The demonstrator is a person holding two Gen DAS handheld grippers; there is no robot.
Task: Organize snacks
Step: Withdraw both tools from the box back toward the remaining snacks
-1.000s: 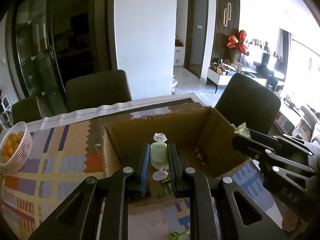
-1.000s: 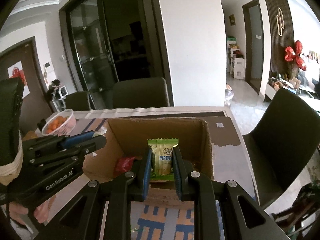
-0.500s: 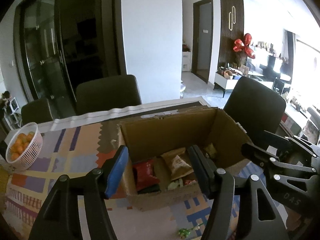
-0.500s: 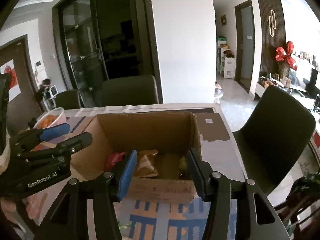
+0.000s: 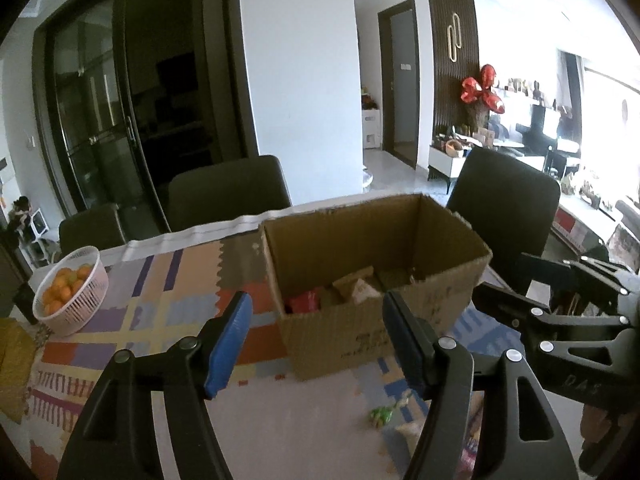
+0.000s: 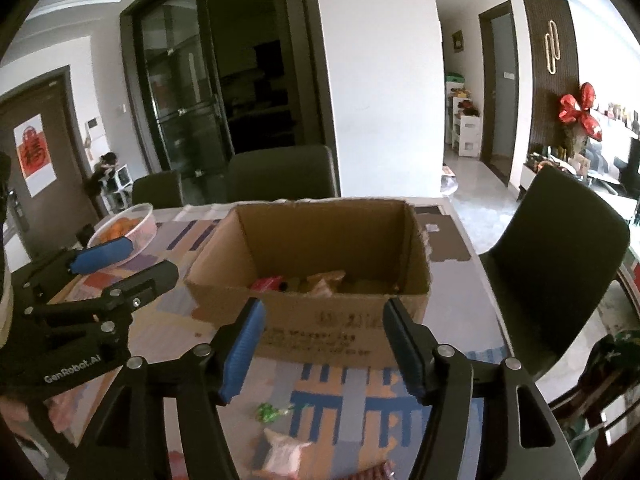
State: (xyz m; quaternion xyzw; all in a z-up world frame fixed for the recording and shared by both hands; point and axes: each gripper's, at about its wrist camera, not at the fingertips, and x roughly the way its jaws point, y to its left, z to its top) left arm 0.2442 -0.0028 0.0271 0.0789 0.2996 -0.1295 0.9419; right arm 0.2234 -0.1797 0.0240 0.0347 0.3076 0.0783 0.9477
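An open cardboard box (image 5: 384, 332) (image 6: 320, 320) stands on the patterned table and holds several snack packets, one red (image 5: 306, 300), one tan (image 6: 324, 280). My left gripper (image 5: 316, 336) is open and empty, in front of and above the box's near left corner. My right gripper (image 6: 322, 344) is open and empty, just before the box's near wall. A small green wrapped candy (image 5: 382, 414) (image 6: 270, 412) and a pale packet (image 6: 286, 450) lie on the table in front of the box, below the grippers.
A white basket of oranges (image 5: 70, 292) (image 6: 128, 232) sits at the table's left. Dark chairs stand behind the table (image 5: 228, 192) and to the right (image 6: 556, 256). The right gripper shows at the right of the left wrist view (image 5: 560, 320).
Both grippers opened and dropped their snacks, a green candy and a green packet, into the box. They then drew back and down away from the box.
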